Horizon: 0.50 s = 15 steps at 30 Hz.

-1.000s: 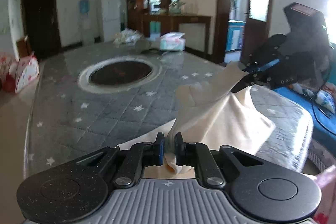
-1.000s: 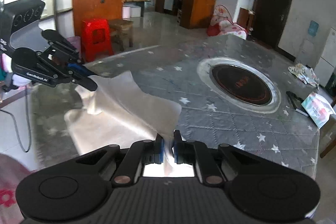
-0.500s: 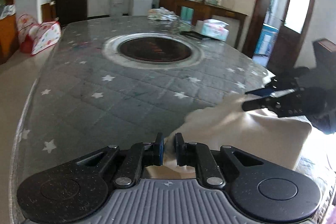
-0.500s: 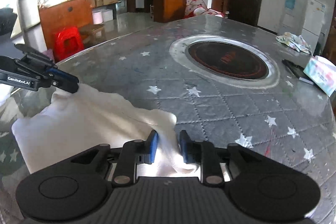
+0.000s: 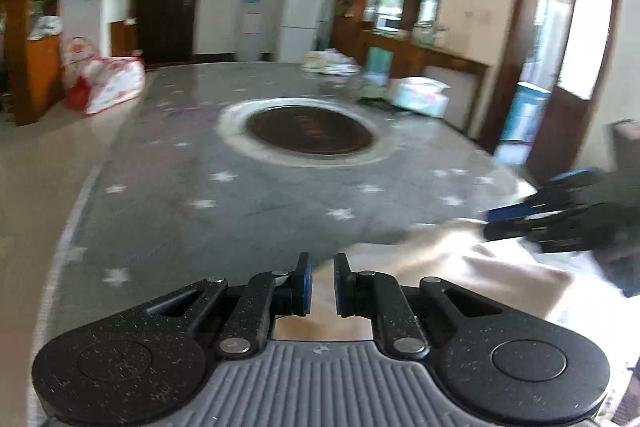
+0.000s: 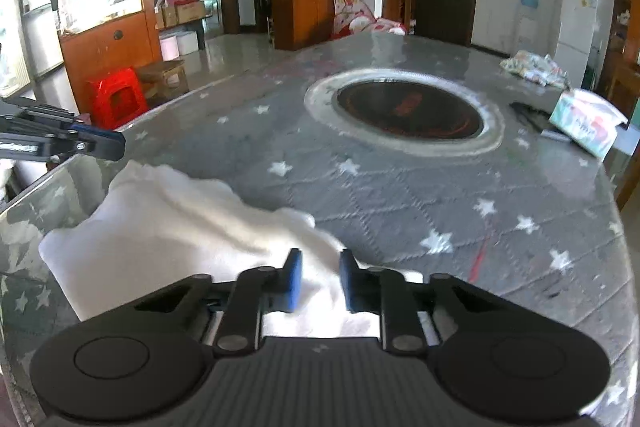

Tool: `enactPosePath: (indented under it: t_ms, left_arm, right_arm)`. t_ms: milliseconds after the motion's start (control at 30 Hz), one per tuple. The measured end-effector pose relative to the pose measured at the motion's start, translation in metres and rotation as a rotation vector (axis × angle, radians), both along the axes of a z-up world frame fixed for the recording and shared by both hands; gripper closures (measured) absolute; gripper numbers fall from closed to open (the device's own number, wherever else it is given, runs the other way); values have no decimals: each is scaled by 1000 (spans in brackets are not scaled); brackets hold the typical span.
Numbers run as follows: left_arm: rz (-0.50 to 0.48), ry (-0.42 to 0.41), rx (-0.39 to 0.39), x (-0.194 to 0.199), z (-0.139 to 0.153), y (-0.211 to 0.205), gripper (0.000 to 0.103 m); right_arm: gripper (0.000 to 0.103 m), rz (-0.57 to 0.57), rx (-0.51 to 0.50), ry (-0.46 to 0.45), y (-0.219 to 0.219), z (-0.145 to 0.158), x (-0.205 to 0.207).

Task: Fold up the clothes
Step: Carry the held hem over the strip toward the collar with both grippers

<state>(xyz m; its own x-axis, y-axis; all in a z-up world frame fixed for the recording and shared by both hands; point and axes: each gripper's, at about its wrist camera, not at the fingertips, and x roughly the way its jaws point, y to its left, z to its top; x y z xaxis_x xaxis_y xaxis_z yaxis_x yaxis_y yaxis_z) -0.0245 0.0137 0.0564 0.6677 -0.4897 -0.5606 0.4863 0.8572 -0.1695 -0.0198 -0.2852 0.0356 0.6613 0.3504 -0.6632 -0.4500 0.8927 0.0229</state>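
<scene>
A: Right wrist view showed the cream garment (image 6: 168, 227) lying rumpled at the near corner of the bench (image 6: 400, 203). Why there?

B: Probably because a fold wants a flat surface within reach of both hands. The right hand-held gripper (image 6: 318, 281) had just been closing, yet its jaws stood apart over the cloth, pressing nothing.

A: And the left hand-held gripper (image 5: 320, 285)?

B: Slightly parted at the garment's other edge (image 5: 460, 267); blur hid whether any cloth was pinched.
</scene>
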Motion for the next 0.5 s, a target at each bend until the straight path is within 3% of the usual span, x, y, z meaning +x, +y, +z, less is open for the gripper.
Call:
enactPosePath:
  t_ms: [67,233,500]
  left_arm:
    - [-33,37,-24,2,-6,-8,89]
    - [26,107,45,14,-34,-8,89]
    - [92,88,2,12,-24,9,89]
  right_arm:
    - [86,-6,-1,18,2,-6,2]
    - [88,-27,-10,33,-3,-14,11]
    - [87,14,4,6,7,4,12]
